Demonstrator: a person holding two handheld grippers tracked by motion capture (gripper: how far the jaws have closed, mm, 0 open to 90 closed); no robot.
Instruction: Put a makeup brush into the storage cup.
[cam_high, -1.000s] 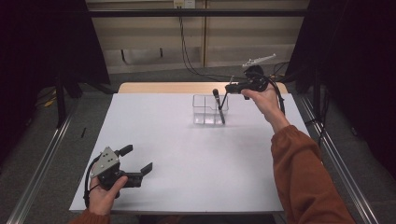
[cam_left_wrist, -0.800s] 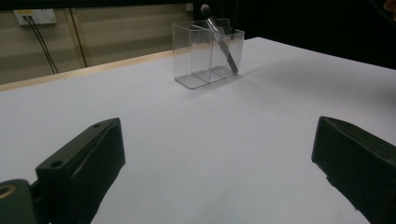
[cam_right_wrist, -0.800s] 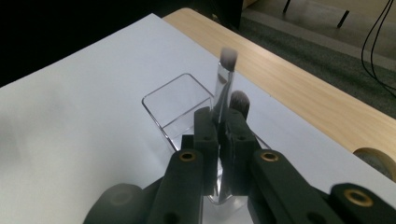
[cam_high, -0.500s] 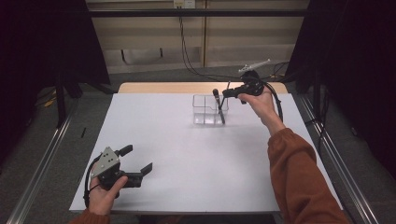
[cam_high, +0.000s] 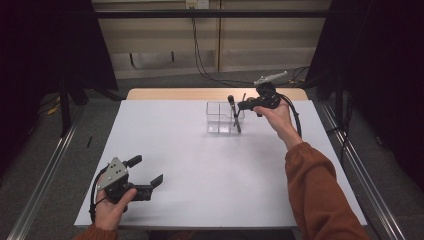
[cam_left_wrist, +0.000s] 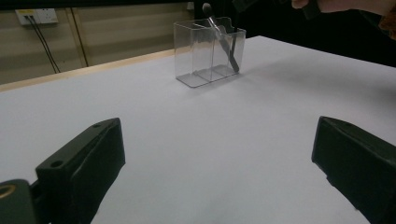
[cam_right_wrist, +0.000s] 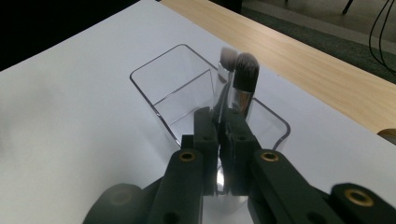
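Here the right gripper (cam_right_wrist: 223, 140), at one o'clock, clamps the brush (cam_right_wrist: 243, 86), hiding its handle; left gripper (cam_high: 145, 175) rests, jaws apart.

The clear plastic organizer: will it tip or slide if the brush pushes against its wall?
The clear plastic organizer looks light and thin-walled, so it may slide on the smooth white table. Its narrow, tall shape could tip if the makeup brush in the right gripper leans hard.
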